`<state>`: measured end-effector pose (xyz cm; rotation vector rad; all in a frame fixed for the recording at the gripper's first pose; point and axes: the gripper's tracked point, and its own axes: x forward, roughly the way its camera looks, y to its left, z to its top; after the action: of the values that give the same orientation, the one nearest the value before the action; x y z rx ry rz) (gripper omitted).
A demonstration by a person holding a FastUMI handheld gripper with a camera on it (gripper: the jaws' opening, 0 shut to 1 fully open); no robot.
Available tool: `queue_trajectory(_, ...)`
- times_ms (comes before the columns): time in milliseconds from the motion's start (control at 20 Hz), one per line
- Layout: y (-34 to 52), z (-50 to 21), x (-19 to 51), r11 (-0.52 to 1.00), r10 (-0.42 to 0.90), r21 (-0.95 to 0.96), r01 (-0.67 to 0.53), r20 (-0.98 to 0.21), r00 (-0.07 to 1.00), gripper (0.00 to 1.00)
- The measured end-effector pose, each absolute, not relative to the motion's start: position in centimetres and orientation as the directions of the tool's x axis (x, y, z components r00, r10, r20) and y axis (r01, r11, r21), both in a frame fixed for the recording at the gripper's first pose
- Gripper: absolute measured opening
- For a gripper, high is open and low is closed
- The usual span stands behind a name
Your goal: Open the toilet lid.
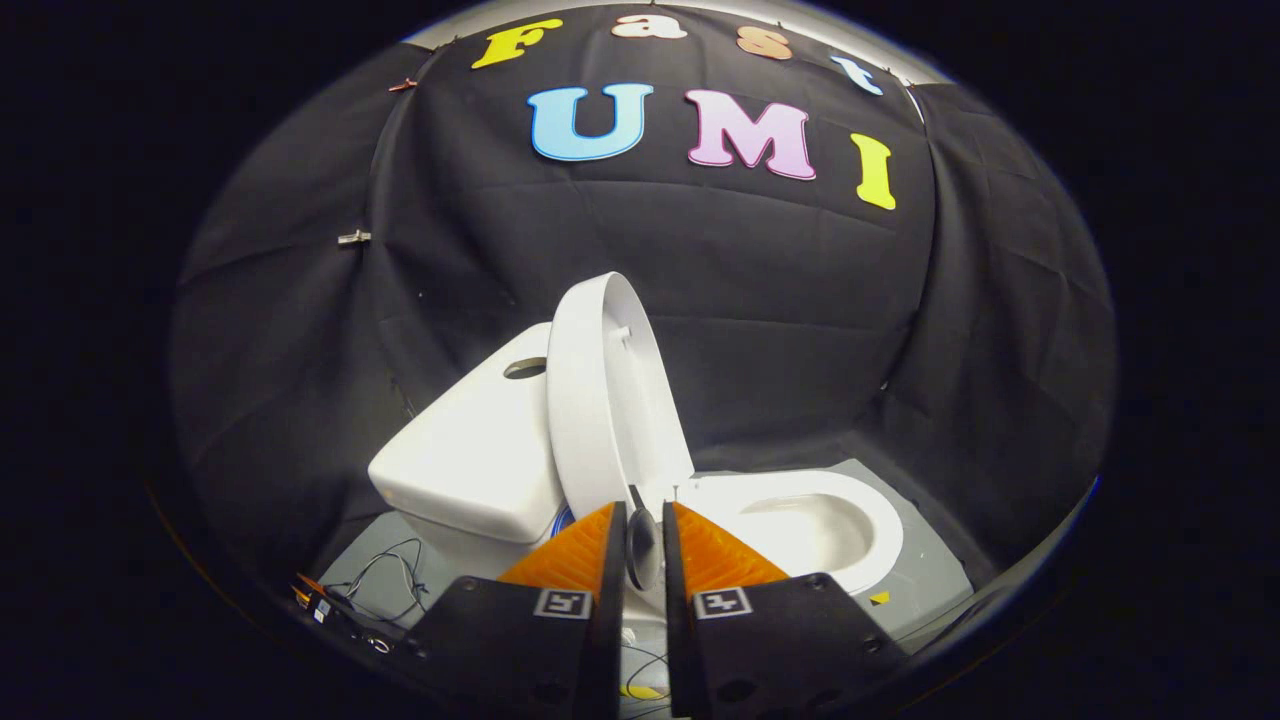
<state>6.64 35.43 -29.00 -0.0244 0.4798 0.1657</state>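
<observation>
Finishing the lift: the glossy white oval plastic toilet lid [600, 400] stands nearly upright at centre frame, leaning toward the white ceramic cistern [475, 455] at centre left, so the opening step looks almost done. The hand-held gripper [641, 545] with orange ribbed fingers [570, 555] at bottom centre sits nearly together with a slim dark gap, apparently pinching nothing, just below the lid's lower edge. Next move, I'd judge: back straight off without dragging the lid down; the white ceramic bowl [880, 540] at lower right looks empty, and I see no water in it.
</observation>
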Motion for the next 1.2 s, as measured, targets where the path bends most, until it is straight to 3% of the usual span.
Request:
queue_trajectory(50, 35.5, -28.7, 6.5, 0.983, 0.166, 0.005, -0.184, -0.456, 0.875, 0.3)
queue_trajectory(250, 35.1, -28.3, 5.7, 0.974, 0.185, -0.032, -0.224, -0.457, 0.87, 0.99)
queue_trajectory(1200, 24.0, -12.0, 5.5, 0.982, 0.186, 0.05, -0.181, -0.151, 0.971, 0.99)
